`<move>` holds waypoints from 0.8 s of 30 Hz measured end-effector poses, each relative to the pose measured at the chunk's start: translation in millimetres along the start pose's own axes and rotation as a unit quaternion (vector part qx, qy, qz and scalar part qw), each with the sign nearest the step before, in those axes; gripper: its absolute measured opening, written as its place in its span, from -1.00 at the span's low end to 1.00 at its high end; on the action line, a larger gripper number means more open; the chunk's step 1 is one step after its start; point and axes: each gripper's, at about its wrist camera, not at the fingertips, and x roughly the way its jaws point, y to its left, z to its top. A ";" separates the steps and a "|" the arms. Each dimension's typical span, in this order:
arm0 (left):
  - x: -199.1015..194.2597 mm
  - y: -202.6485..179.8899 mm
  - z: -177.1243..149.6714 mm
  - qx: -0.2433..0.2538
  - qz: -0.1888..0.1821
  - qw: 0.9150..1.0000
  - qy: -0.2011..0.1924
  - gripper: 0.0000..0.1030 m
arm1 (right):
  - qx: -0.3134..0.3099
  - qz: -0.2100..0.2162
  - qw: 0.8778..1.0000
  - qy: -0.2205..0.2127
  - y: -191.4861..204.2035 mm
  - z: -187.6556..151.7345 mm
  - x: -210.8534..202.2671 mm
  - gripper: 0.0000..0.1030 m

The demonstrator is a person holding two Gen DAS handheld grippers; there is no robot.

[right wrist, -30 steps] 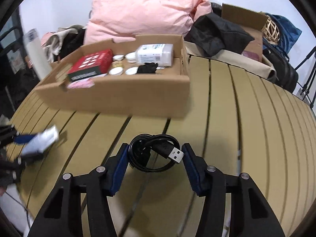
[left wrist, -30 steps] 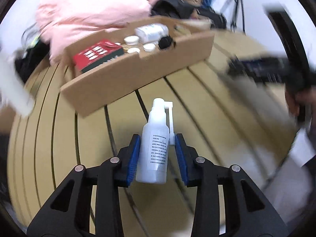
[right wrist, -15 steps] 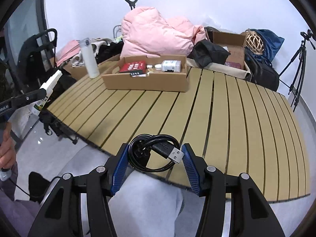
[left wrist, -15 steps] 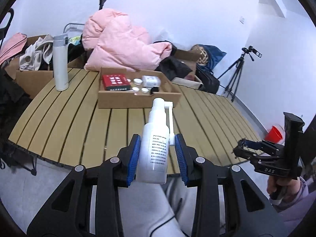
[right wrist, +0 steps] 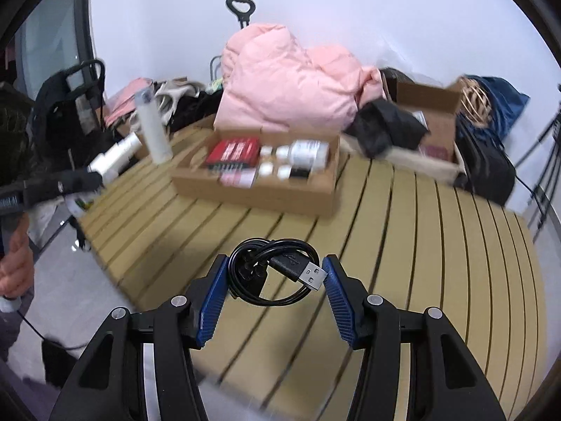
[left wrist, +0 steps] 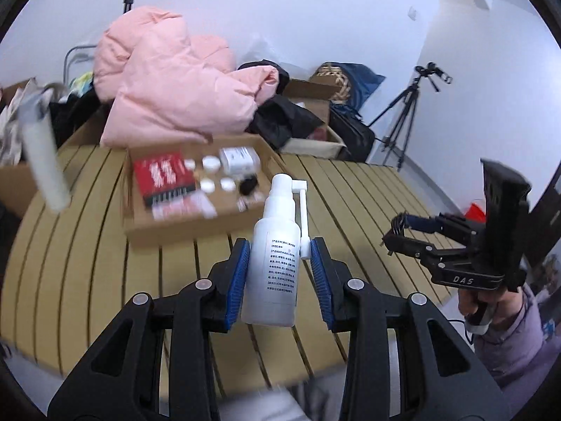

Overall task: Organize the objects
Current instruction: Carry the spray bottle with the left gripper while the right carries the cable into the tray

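My left gripper (left wrist: 280,277) is shut on a white spray bottle (left wrist: 275,266) with a side nozzle, held in the air above the near part of the slatted wooden table (left wrist: 87,280). My right gripper (right wrist: 273,287) is shut on a coiled black USB cable (right wrist: 277,277), also held above the table (right wrist: 420,263). A shallow cardboard box (left wrist: 196,224) stands further back and holds a red box, small white jars and a white bottle. It also shows in the right wrist view (right wrist: 259,193). The right gripper appears at the right of the left wrist view (left wrist: 403,235).
A white thermos (right wrist: 154,129) stands at the table's far left. A pink padded jacket (right wrist: 291,87), black bags and an open carton (right wrist: 431,126) crowd the far edge. A tripod (left wrist: 406,119) stands beyond the table on the right.
Both grippers have moved forward and closer over the table from a pulled-back position, each still holding its object. The cardboard box now looks nearer in both views.
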 end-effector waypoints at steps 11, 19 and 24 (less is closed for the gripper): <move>204.1 80.3 83.0 -0.147 0.076 0.982 0.091 -0.38 | -0.005 0.012 0.996 0.088 -36.5 114.3 194.4 0.12; 252.8 88.6 67.4 -0.153 0.074 0.979 0.114 -0.17 | -0.047 -0.011 0.993 0.108 -37.1 107.4 240.5 0.14; 227.9 77.1 80.9 -0.122 0.081 0.986 0.082 0.39 | -0.058 -0.008 0.995 0.078 -39.9 113.4 227.5 0.73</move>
